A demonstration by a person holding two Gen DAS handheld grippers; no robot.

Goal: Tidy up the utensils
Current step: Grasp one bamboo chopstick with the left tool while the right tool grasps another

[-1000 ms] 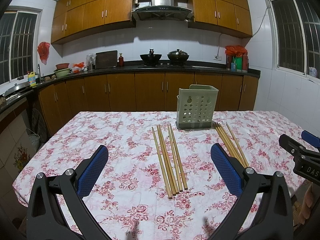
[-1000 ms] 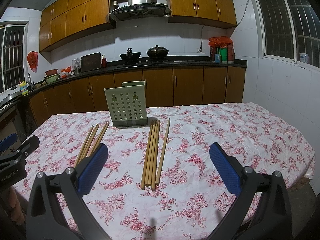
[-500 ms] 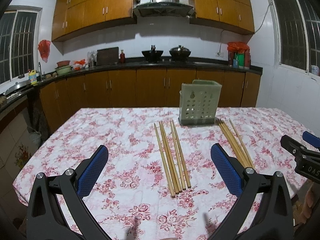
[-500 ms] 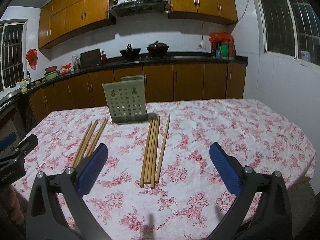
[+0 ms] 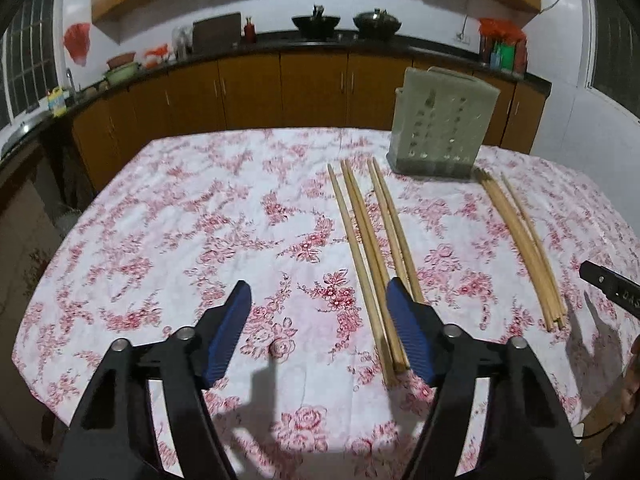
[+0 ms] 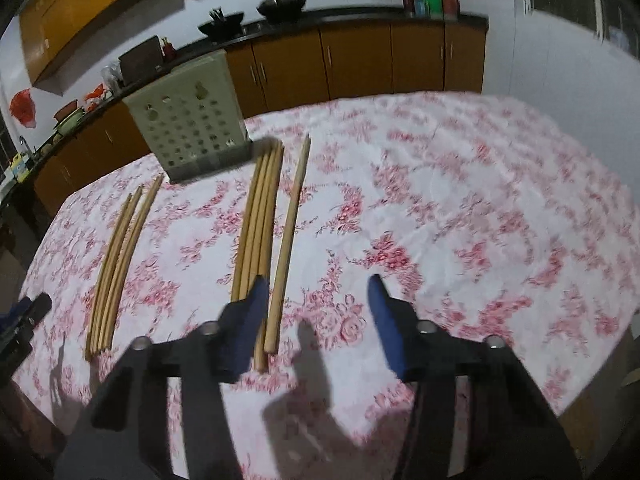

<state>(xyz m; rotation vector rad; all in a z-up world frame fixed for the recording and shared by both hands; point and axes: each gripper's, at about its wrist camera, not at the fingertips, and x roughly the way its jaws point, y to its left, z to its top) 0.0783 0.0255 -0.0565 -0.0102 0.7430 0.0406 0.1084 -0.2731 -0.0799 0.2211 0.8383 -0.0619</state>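
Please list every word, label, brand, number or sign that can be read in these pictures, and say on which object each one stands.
"DAS": white letters, cut off by the frame edge, on the black body of the right hand-held gripper seen in the left wrist view.
Yellow bottle on the counter: its label is too small and blurred to read.
Green packets on the counter: any print is blurred.
Nothing readable on the utensil holder, chopsticks or tablecloth.
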